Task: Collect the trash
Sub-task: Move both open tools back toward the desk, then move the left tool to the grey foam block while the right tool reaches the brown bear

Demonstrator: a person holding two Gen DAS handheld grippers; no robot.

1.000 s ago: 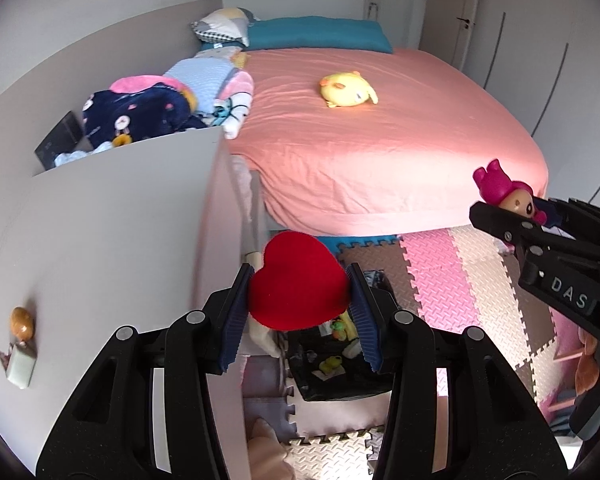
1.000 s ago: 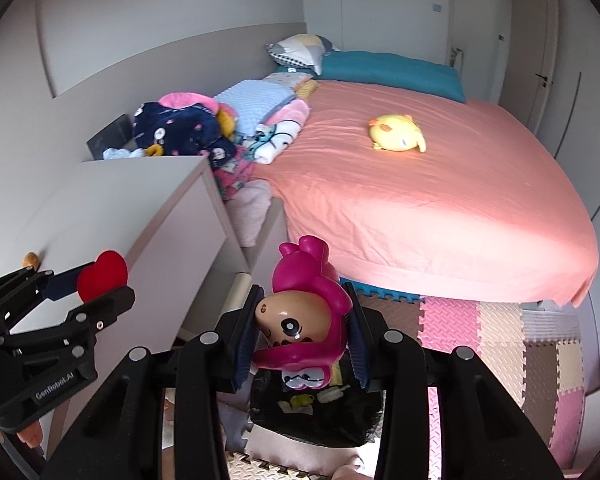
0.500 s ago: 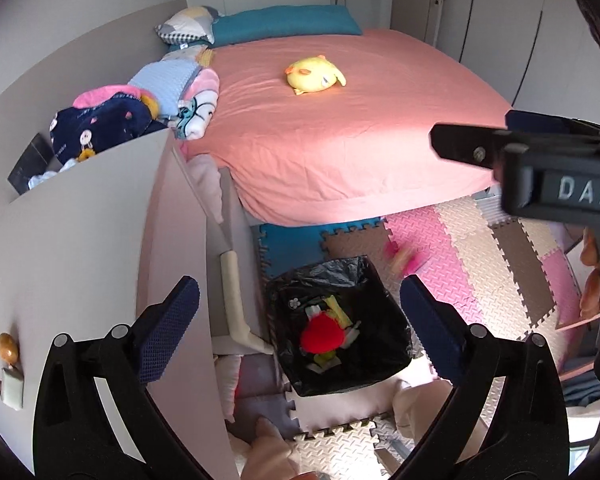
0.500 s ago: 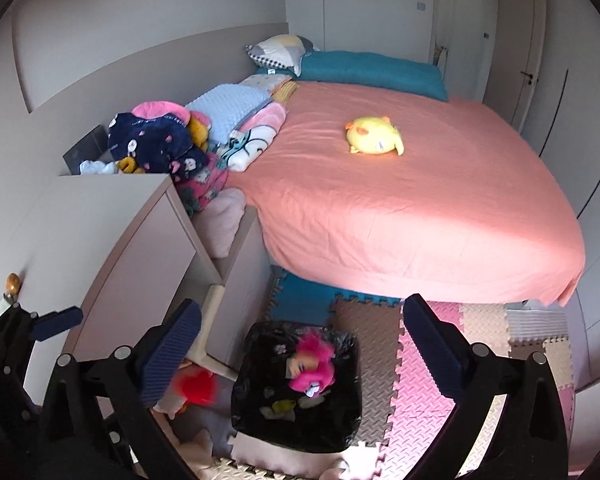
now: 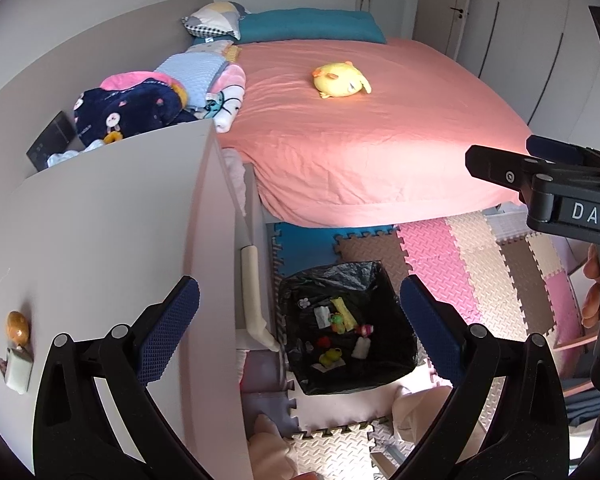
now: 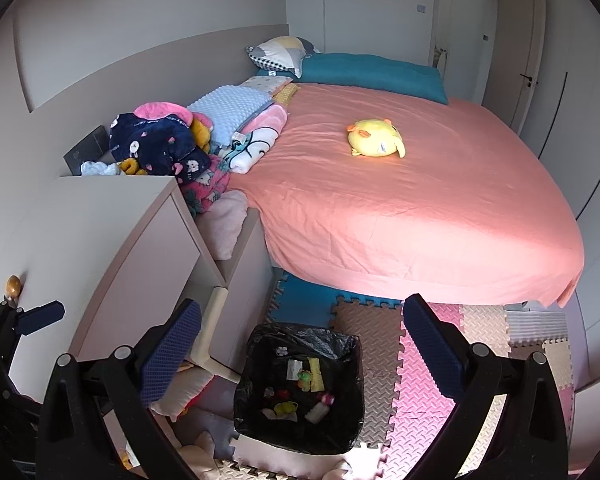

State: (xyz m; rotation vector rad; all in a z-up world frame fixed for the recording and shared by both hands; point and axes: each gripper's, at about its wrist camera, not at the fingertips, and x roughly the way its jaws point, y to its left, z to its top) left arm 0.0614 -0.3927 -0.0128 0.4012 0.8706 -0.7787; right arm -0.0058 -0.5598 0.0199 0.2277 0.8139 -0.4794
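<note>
We look down into a trash bin [image 5: 346,326] lined with a black bag, standing on the foam floor mat [image 5: 460,256] beside a pale cabinet [image 5: 112,216], near the foot of the bed [image 5: 360,132]. Small bits of trash [image 5: 342,334], among them red, yellow, green and white pieces, lie at its bottom. Our left gripper [image 5: 298,330] hovers above the bin, its blue-padded fingers spread wide and holding nothing. Our right gripper [image 6: 300,346] hangs above it too, equally wide and empty. A yellow plush toy [image 6: 376,138] lies on the pink sheet.
</note>
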